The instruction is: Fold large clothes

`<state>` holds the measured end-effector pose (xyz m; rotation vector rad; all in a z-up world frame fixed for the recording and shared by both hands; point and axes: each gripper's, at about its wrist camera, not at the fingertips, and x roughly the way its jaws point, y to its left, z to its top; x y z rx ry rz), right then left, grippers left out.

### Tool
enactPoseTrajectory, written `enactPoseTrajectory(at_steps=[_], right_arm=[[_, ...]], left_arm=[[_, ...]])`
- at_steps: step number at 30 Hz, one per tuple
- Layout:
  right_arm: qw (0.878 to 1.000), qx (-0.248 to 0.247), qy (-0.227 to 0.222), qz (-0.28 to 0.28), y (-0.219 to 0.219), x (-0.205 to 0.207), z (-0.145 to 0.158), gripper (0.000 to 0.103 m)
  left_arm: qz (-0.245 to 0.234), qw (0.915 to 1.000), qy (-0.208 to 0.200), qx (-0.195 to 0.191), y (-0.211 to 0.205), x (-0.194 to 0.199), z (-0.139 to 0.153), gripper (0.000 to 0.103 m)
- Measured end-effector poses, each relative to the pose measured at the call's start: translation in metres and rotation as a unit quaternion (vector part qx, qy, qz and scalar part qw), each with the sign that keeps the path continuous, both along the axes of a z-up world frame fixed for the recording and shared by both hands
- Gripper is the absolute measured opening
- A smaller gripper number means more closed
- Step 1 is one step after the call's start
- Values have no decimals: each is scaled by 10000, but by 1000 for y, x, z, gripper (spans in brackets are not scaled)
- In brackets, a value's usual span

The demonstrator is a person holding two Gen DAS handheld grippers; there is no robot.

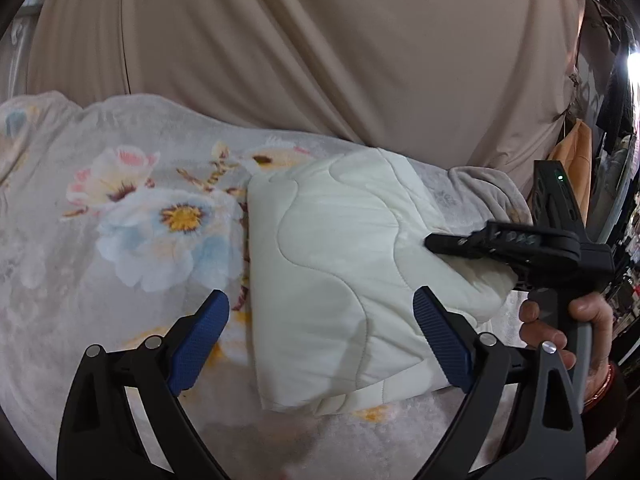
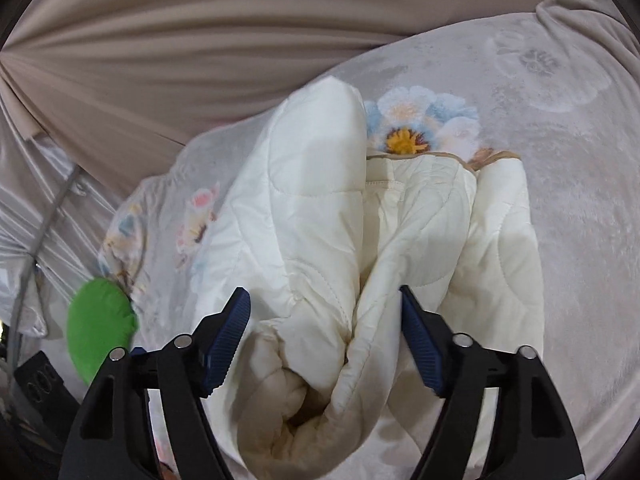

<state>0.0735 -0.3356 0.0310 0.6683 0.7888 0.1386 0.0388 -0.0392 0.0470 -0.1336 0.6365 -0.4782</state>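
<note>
A cream quilted garment [image 1: 340,264] lies folded into a thick bundle on a grey floral bedspread [image 1: 152,216]. My left gripper [image 1: 320,336] hangs open above the bundle's near edge, its blue pads wide apart and touching nothing. In the same view my right gripper [image 1: 440,245] reaches in from the right over the bundle's right end, held by a hand [image 1: 548,328]. In the right wrist view the rolled end of the garment [image 2: 320,220] bulges up between the pads of the right gripper [image 2: 324,328]. Those pads stand apart and do not squeeze the cloth.
Beige draped fabric [image 1: 320,40] rises behind the bed. A blurred green thing [image 2: 100,324] and a black object [image 2: 40,384] sit at the lower left of the right wrist view. Hanging clothes and a bright light [image 1: 634,64] fill the far right.
</note>
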Motion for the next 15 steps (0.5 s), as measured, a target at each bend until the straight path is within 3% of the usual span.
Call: enactPoseTrajectory(at_steps=[1,2,5,7,9,11,15], right_arm=[[9999,29,-109,64,0,-4,2,31],[9994,110,-318,98,-3,-12,8,22],[9914,314,-1256,191,-16,-57,32,15],[9891,245,-1453,69,-30,-81,26,13],[9949,-47,-958,-306,-47,-83,-7,13],[9973,225,-483,-498,-66,-77,-58,12],[9938,839,-496,-538,-82,-77,-92,15]], left_arm=[[-40,10000,69,-46,-2,1,-1,90],[-87,9999,109,-95,-4,-1,-1,90],[-210,9997,10,-150,-10,-6,6,90],[-350,9993,-53,-116,-20,-8,8,90],[-491,9988,-33,32,-36,-7,4,90],[-600,9978,64,264,-56,-2,-9,89],[-470,9961,320,670,-84,12,-43,88]])
